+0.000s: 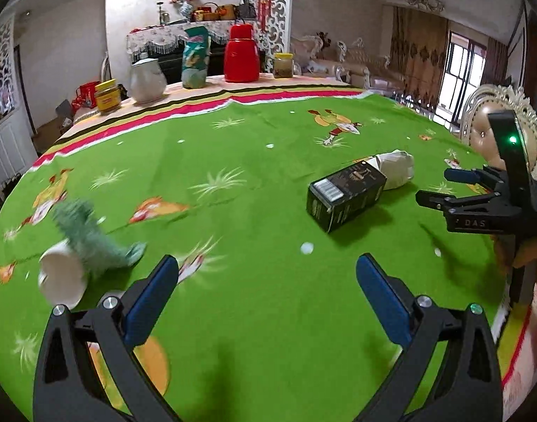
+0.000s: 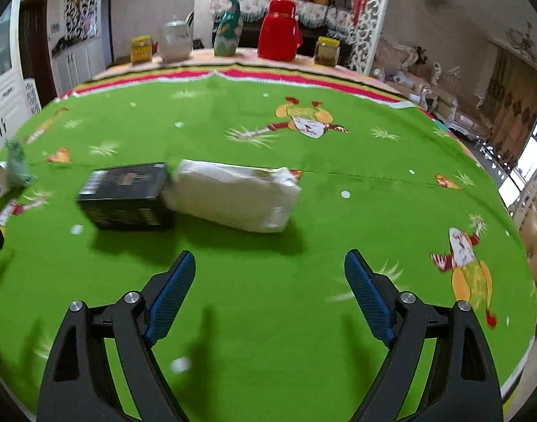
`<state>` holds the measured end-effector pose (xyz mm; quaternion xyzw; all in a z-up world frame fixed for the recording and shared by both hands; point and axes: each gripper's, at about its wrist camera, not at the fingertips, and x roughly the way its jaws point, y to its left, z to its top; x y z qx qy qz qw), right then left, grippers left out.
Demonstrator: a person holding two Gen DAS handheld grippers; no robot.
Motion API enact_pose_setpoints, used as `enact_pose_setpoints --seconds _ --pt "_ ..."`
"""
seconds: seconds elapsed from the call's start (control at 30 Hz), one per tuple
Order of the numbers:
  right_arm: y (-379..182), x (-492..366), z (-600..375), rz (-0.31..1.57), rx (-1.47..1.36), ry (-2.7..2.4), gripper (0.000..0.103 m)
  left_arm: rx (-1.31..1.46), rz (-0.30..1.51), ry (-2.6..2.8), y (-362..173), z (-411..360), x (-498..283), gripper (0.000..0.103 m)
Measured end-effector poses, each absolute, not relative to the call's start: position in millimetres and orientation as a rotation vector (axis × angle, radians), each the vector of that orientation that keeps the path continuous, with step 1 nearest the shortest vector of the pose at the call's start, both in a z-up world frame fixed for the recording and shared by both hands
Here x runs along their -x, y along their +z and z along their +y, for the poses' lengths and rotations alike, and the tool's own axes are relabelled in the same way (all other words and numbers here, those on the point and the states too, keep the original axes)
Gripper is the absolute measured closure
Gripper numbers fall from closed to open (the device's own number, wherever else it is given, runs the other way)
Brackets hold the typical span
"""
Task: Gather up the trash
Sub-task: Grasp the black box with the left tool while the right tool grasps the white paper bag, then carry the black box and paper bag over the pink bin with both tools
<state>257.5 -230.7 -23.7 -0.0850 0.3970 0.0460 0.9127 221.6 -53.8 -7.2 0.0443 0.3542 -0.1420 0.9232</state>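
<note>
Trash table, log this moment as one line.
left claw: open, empty | right claw: open, empty | black box: touching white packet | paper cup: tipped beside green plush toy

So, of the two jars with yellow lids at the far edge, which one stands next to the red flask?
The yellow-lidded jar right of the red flask; the other jar stands beside the white jug.

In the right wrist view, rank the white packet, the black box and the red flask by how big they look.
1. White packet, the largest in the picture.
2. Black box, a bit smaller.
3. Red flask, the smallest in the picture, but it stands at the table's far edge, so its true size against the other two is unsure.
</note>
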Motion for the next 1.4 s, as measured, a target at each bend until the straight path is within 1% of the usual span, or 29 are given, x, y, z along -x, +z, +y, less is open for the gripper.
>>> enact_pose_setpoints --seconds 0.23,0.47,0.5,0.53,0.57,0.6,0.63,0.67,0.73,0.77,0.87,0.93,1.17,1.4 --pt "-42 -315 -238 0.877 0.268 0.198 0.018 -0.161 0.763 -0.300 -16 -96 -266 0.005" --pt "-40 -362 -237 0.877 0.223 0.351 0.018 -0.185 0.801 -0.302 -27 -124 -308 0.005" --pt "-40 -367 -237 0.882 0.206 0.384 0.022 -0.179 0.808 -0.306 -28 -125 -313 0.005" --pt "-39 -370 -237 0.881 0.199 0.400 0.034 -0.173 0.817 -0.311 -29 -126 -316 0.005" --pt "-38 -372 -236 0.881 0.195 0.417 0.043 -0.166 0.827 -0.317 -32 -129 -320 0.007" --pt "-38 -372 -235 0.882 0.196 0.426 0.047 -0.159 0.835 -0.324 -33 -130 -322 0.010" --pt "-37 -370 -235 0.877 0.198 0.423 0.047 -0.151 0.849 -0.341 -35 -132 -324 0.022" --pt "-36 -367 -235 0.870 0.197 0.424 0.048 -0.147 0.869 -0.361 -38 -134 -326 0.036" --pt "-34 -361 -237 0.860 0.183 0.425 0.048 -0.152 0.887 -0.383 -43 -139 -325 0.053" --pt "-33 -357 -238 0.860 0.176 0.422 0.048 -0.154 0.886 -0.388 -43 -141 -324 0.055" --pt "-34 -340 -239 0.870 0.172 0.395 0.049 -0.164 0.870 -0.411 -43 -146 -316 0.061" --pt "-34 -327 -236 0.868 0.185 0.382 0.049 -0.161 0.856 -0.415 -40 -148 -308 0.062" --pt "-35 -275 -220 0.880 0.187 0.307 0.049 -0.115 0.813 -0.359 -26 -131 -273 0.062" --pt "-27 -232 -199 0.870 0.115 0.262 0.050 -0.120 0.783 -0.322 -17 -100 -225 0.062"
